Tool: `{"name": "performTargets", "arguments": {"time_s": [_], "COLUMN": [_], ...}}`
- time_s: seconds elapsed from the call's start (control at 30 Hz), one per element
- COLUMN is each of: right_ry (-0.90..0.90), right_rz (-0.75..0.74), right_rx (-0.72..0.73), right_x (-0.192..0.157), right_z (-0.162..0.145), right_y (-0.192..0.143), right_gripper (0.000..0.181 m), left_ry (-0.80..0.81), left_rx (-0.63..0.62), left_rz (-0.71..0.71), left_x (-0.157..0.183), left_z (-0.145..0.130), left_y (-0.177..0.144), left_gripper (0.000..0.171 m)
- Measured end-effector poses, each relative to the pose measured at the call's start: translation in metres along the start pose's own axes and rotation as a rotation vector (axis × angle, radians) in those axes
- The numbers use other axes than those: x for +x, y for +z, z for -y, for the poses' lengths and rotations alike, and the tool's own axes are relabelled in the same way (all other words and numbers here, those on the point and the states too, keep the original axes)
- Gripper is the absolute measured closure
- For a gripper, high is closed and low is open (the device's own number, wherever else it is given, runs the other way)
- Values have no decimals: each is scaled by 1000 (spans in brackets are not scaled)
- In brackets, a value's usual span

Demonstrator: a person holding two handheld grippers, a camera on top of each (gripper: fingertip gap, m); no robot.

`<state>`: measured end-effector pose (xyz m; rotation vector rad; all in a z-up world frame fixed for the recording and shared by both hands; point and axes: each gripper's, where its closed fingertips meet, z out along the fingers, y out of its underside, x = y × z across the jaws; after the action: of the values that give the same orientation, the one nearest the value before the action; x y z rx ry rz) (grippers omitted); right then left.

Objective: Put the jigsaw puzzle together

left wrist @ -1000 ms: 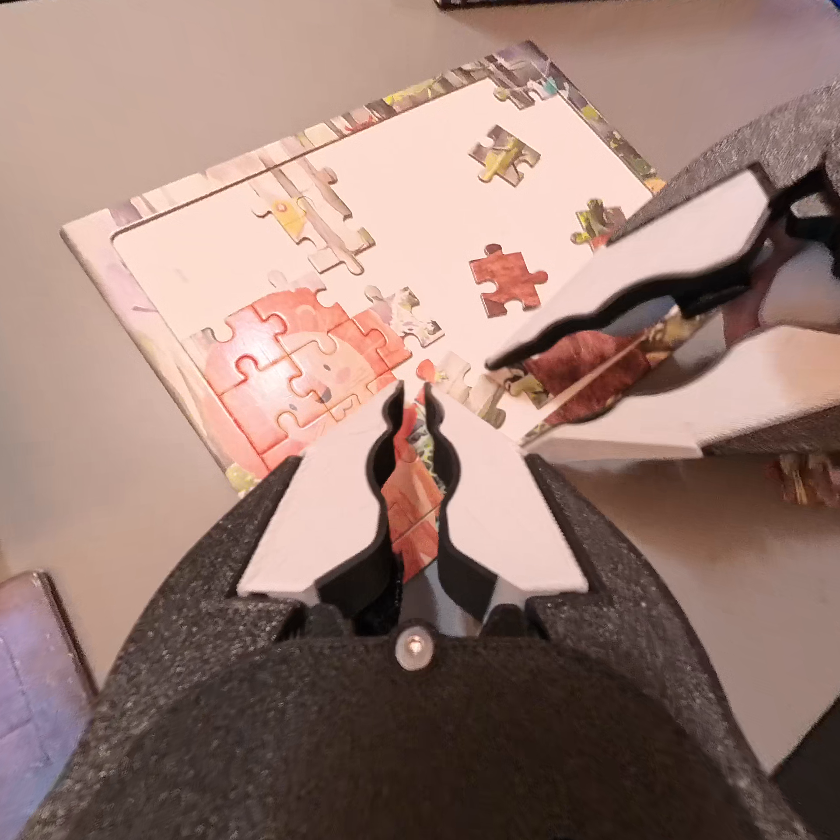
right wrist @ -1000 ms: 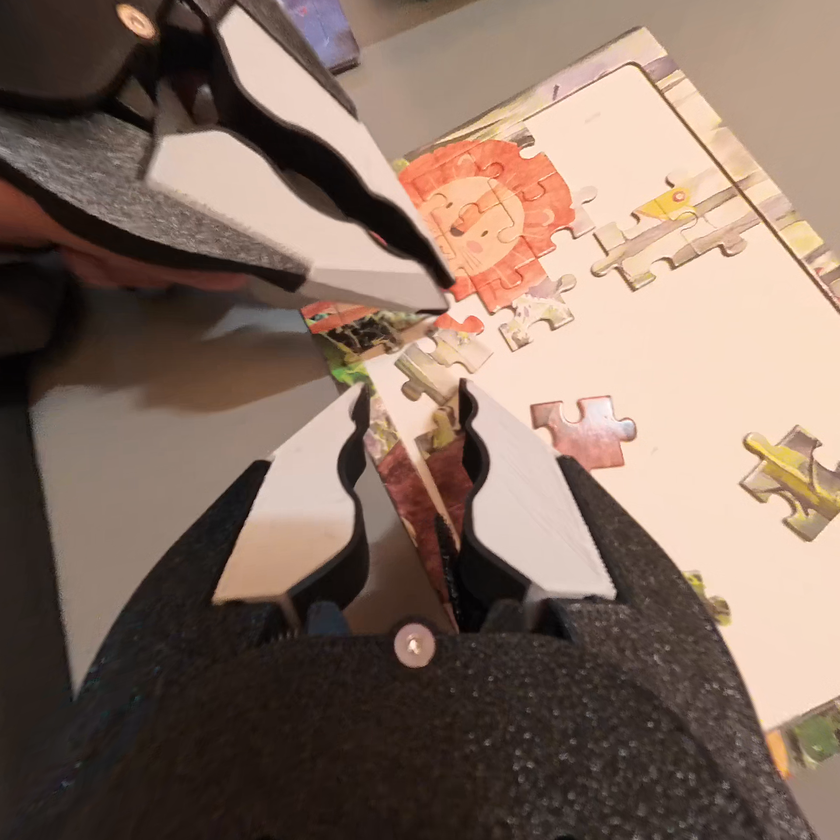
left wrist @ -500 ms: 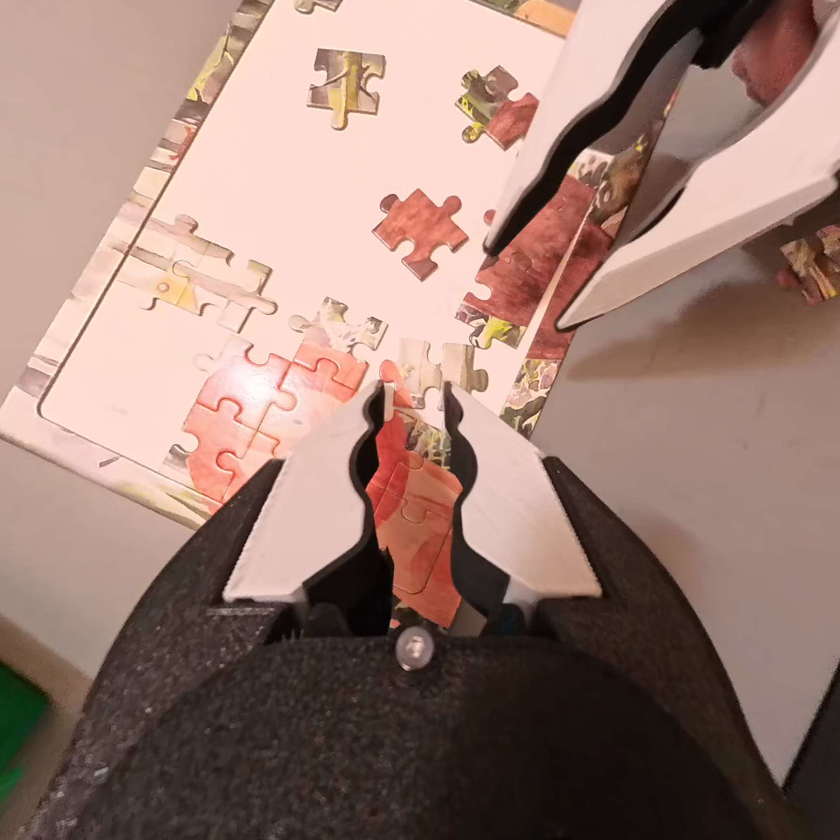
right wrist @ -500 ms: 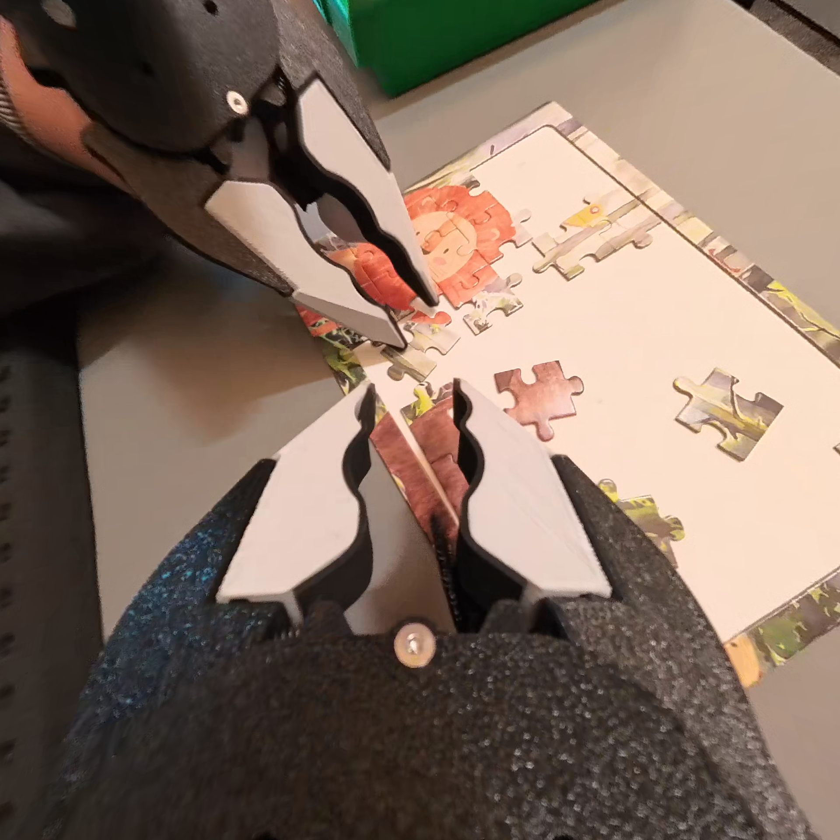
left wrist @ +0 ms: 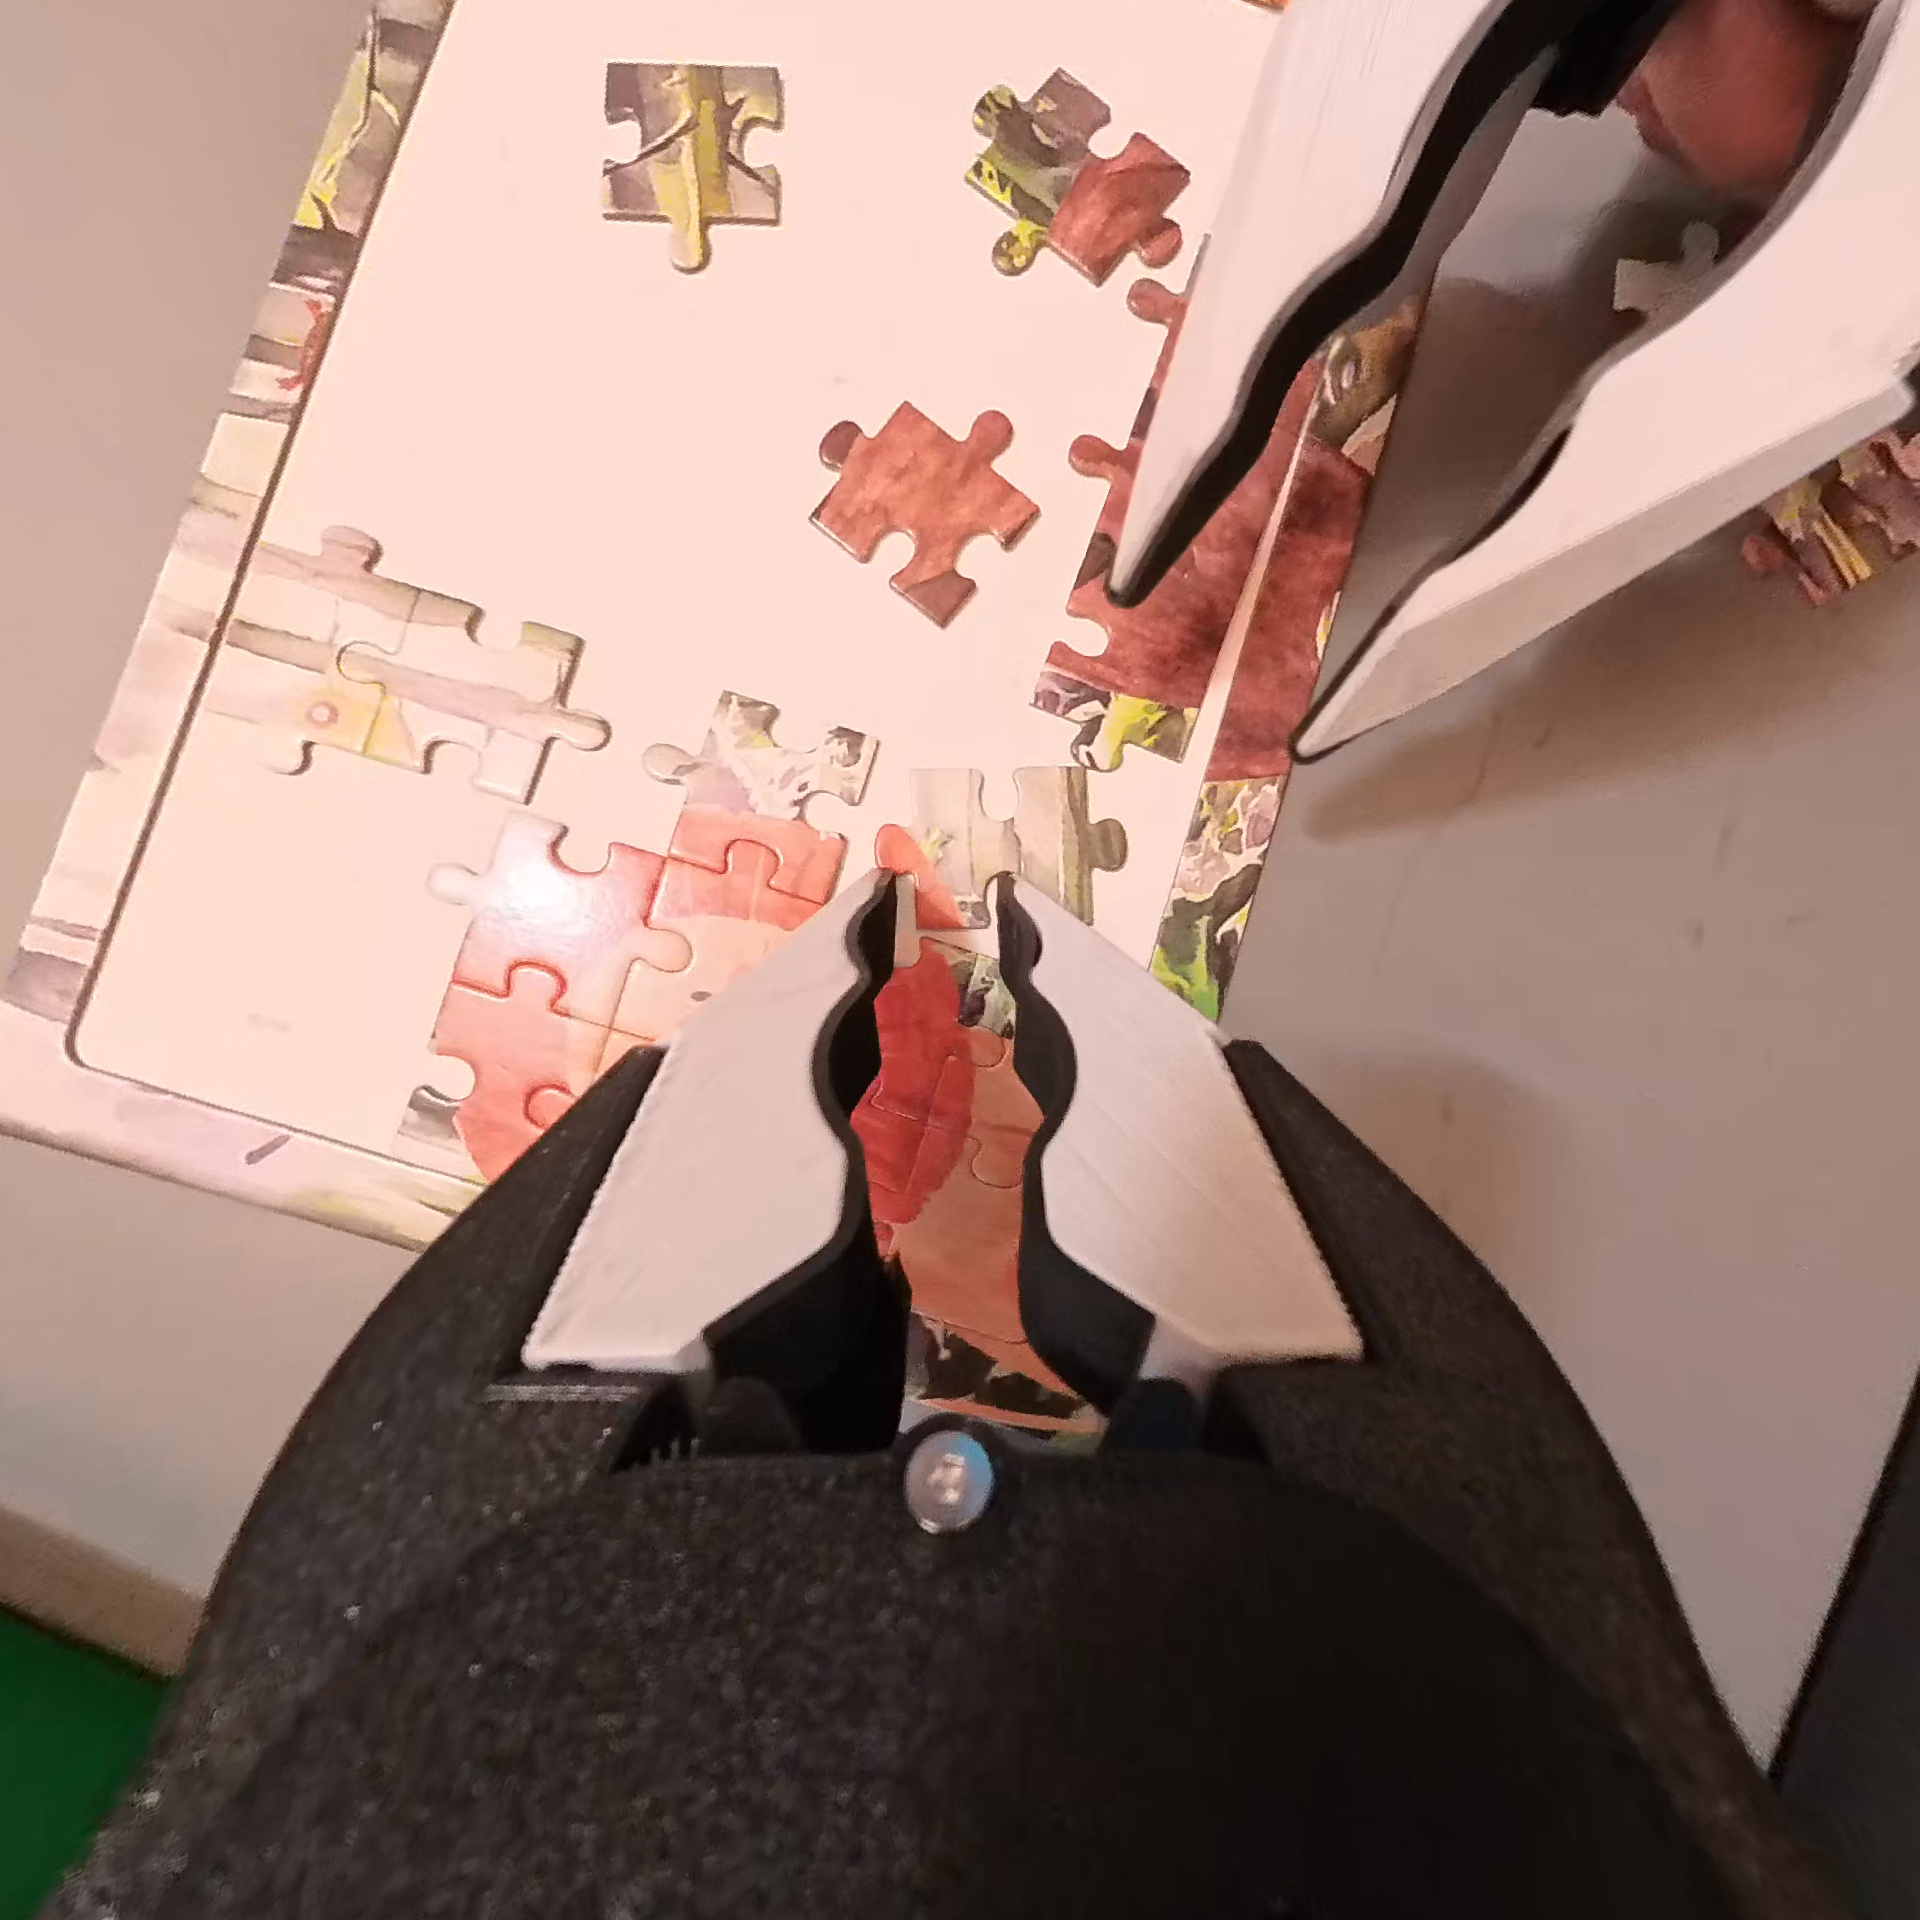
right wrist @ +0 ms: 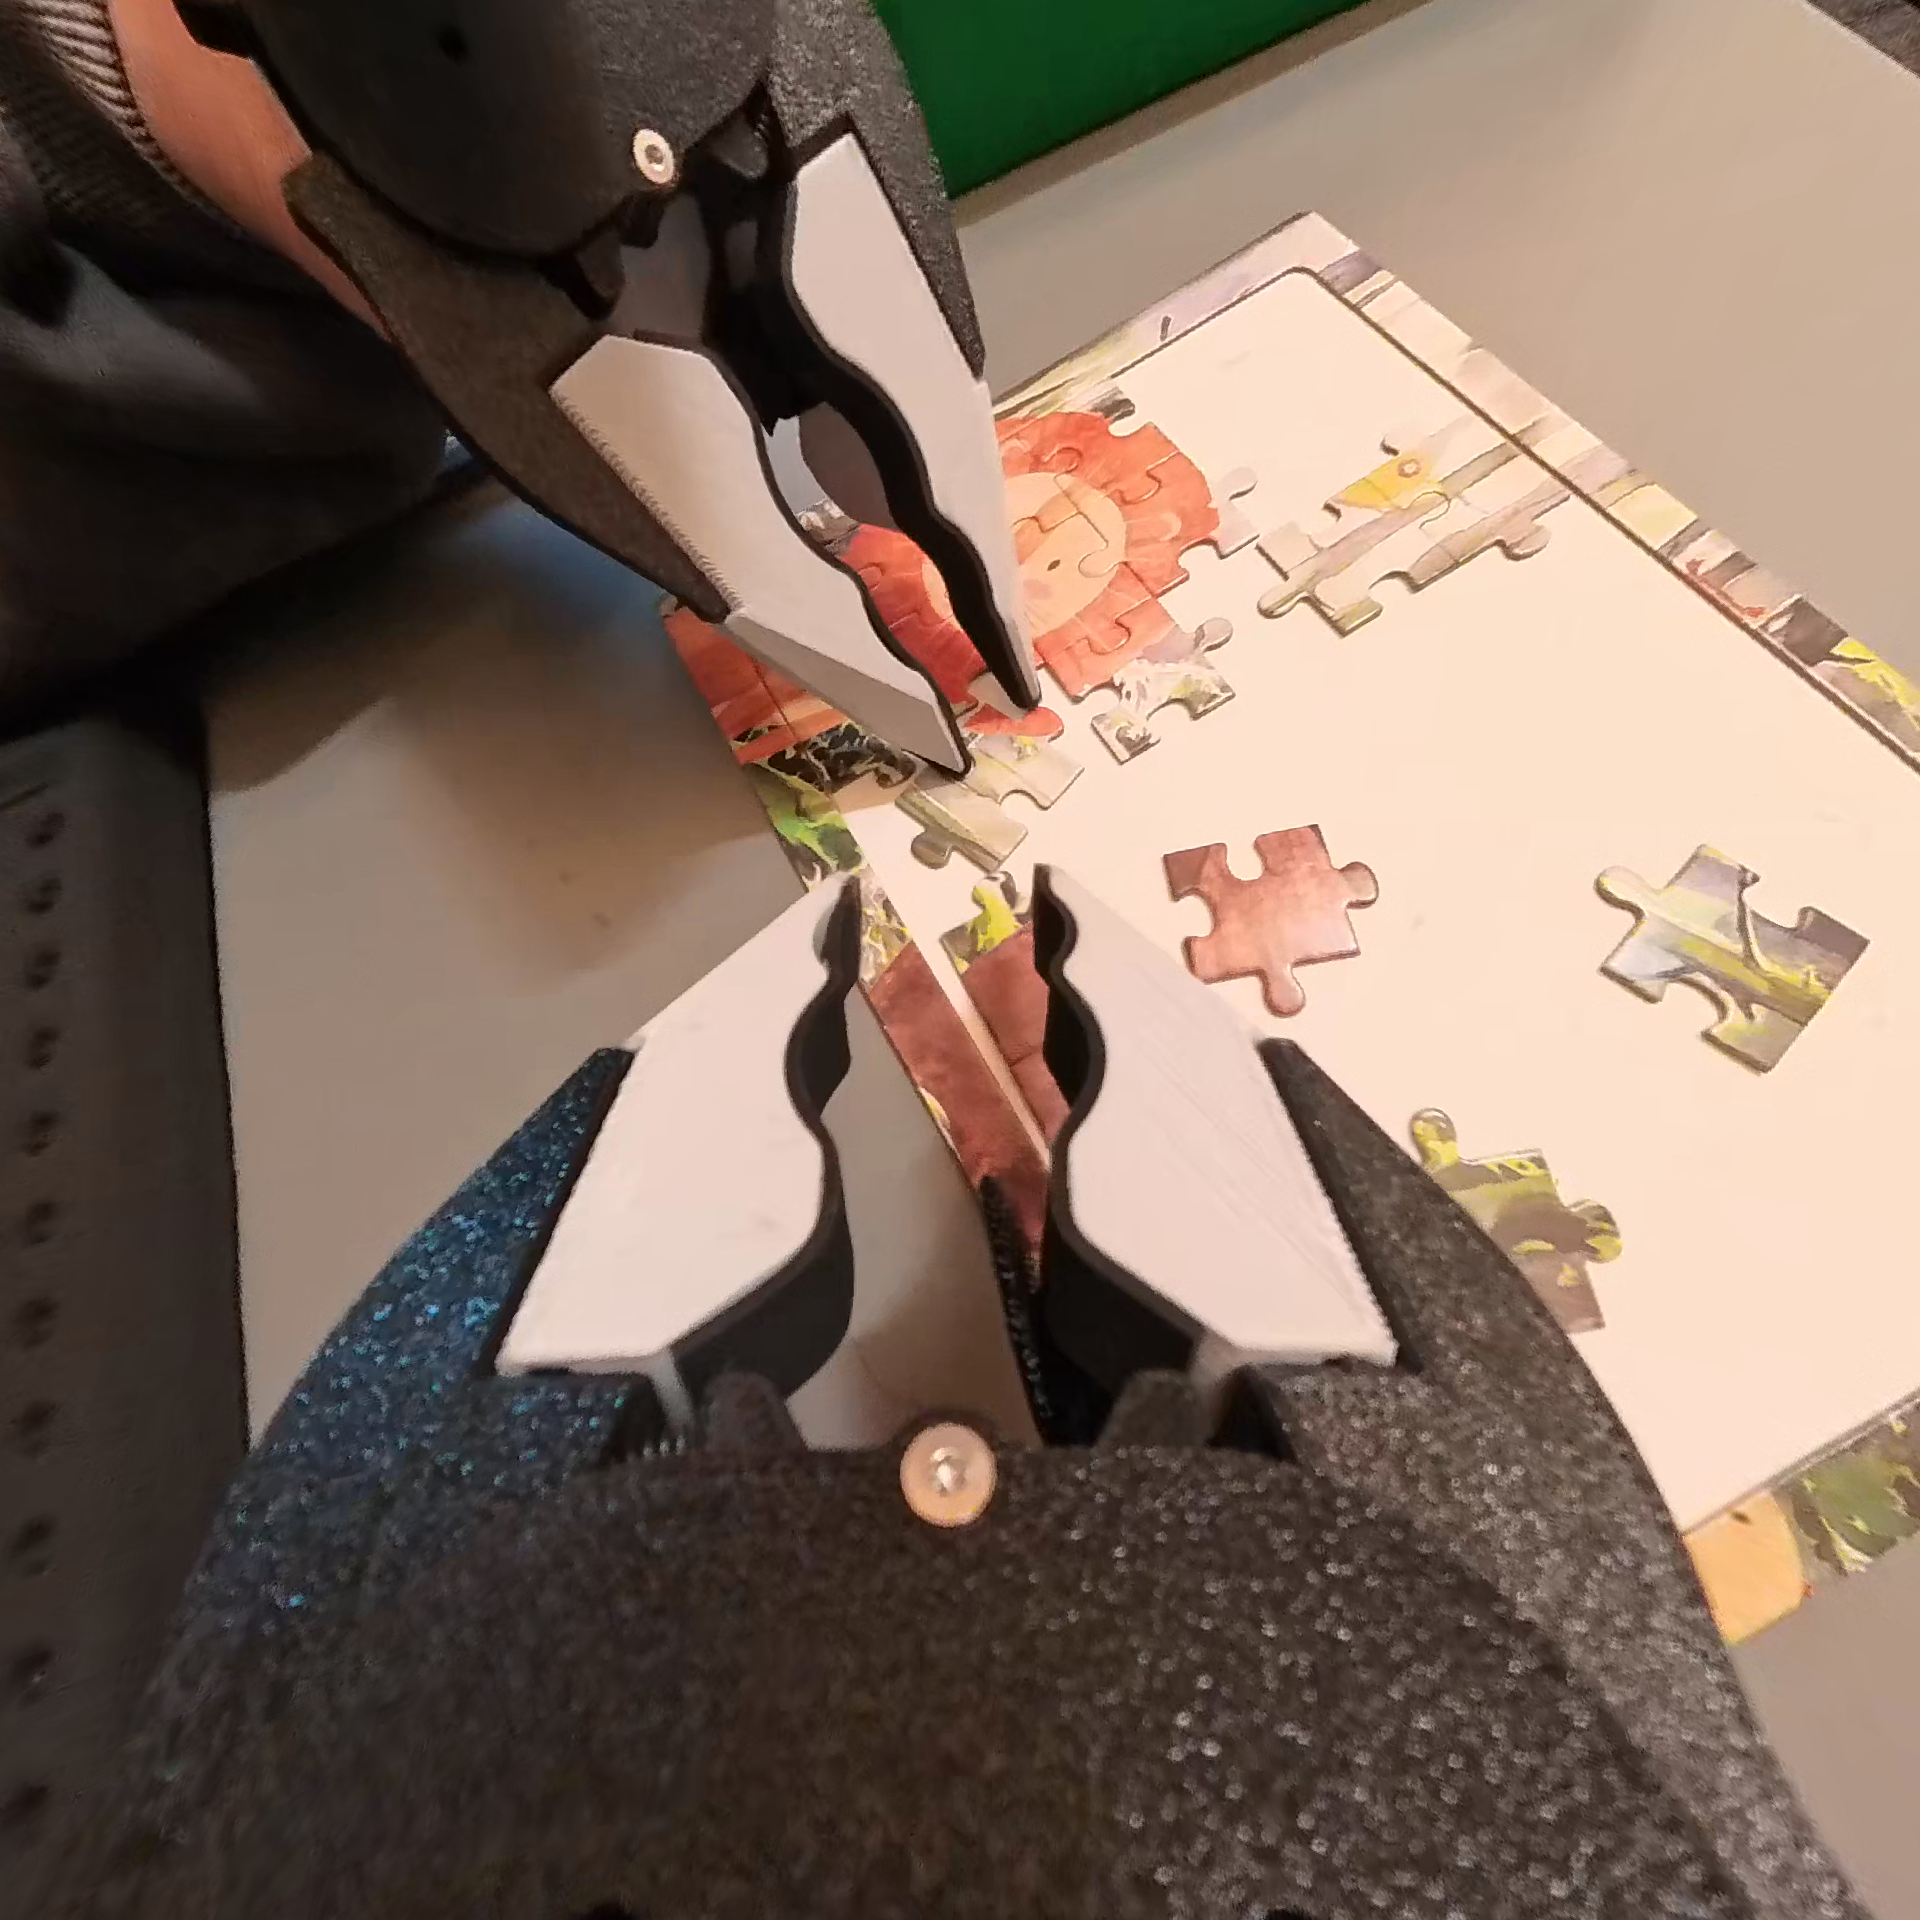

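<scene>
Both of my grippers have swung round over the last second, so the puzzle tray [right wrist: 1558, 1226] now lies turned and nearer beneath them, and a green box [right wrist: 1091, 73] has come into sight behind my left one. My left gripper [left wrist: 945, 888] hangs over the near corner of the tray, its jaws set narrowly apart; an orange-red piece [left wrist: 920, 1049] shows in the gap, and its pale edge seems to lie against one fingertip, but I cannot tell whether I am really pinching it. Just past those tips sits the assembled orange lion patch [right wrist: 1101, 540], with a pale leafy piece [right wrist: 1164, 696] touching its edge and another pale piece [right wrist: 987, 800] beside that.

My right gripper [right wrist: 945, 899] stands half open and carries nothing, straddling the tray's border above a joined brown patch [left wrist: 1174, 634] that sits against the frame. Lying loose on the white tray floor, well apart from one another, are a single brown piece [right wrist: 1273, 914], a grey-and-yellow piece [right wrist: 1735, 956] and a green-and-brown piece [right wrist: 1517, 1236]. A strip of joined pale grey pieces [right wrist: 1403, 545] rests beyond the lion. More loose pieces [left wrist: 1829, 530] lie off the tray on the grey bench [left wrist: 1558, 987].
</scene>
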<state>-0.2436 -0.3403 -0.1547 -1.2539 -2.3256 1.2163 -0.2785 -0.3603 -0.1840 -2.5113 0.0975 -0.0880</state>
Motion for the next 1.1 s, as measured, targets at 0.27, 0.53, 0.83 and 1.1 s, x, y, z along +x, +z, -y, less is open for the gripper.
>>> {"name": "performTargets", "arguments": {"time_s": [0.27,0.53,0.83,1.1], "right_ry": [3,10,-41,-53], "right_rz": [4,-94,-157,-180], "right_rx": [-22,-17,-5,-62], "right_x": [0,6,7,17], "right_z": [-6,-3,6,3], "right_y": [7,16,26,36], "right_gripper": [148,146,149,155], "left_ry": [-31,-199,-593,-687], "left_rx": [9,56,154,156], "left_rz": [25,195,245,279], "left_x": [-4,-7,-1,-5], "left_z": [-1,-1,5,-6], "left_y": [-1,-13,-16,-14], "left_gripper": [160,160,160,160]}}
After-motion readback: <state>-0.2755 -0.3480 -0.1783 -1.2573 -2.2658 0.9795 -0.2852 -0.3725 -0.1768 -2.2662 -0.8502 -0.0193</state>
